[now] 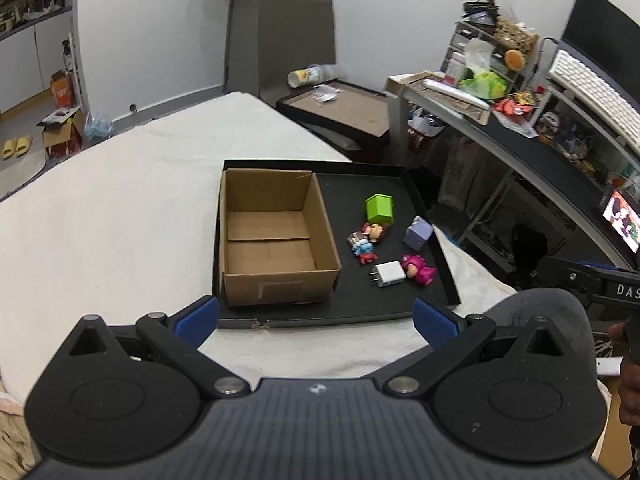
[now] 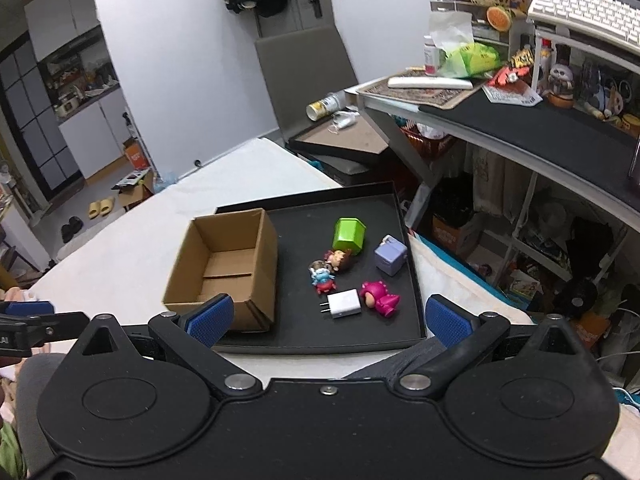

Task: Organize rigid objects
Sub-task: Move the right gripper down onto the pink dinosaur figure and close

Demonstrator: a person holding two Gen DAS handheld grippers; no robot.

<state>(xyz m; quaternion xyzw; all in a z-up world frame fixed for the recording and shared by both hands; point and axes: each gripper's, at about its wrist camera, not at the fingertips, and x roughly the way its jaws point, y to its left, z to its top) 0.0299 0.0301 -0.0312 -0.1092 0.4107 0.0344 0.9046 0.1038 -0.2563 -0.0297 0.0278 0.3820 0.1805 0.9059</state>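
Note:
A black tray [image 1: 424, 208] [image 2: 412, 292] lies on a white-covered table. At its left side stands a brown cardboard box [image 1: 276, 236] [image 2: 224, 264] with nothing in it. To the box's right lie a green cup on its side [image 1: 379, 208] [image 2: 349, 235], a lilac cube [image 1: 418, 233] [image 2: 390, 257], a small figure cluster [image 1: 366, 242] [image 2: 328, 270], a white charger [image 1: 389, 275] [image 2: 344, 304] and a pink figure [image 1: 419, 269] [image 2: 379, 298]. My left gripper [image 1: 316, 320] and right gripper [image 2: 327, 318] hover open at the tray's near edge, holding nothing.
A cluttered desk [image 2: 520, 120] with a keyboard [image 2: 584, 8] stands to the right. Behind the table are a grey chair [image 2: 304, 68] and a second black tray [image 1: 344, 108] with a tipped can [image 2: 326, 105]. The right gripper's arm [image 1: 600, 284] shows at the left view's right edge.

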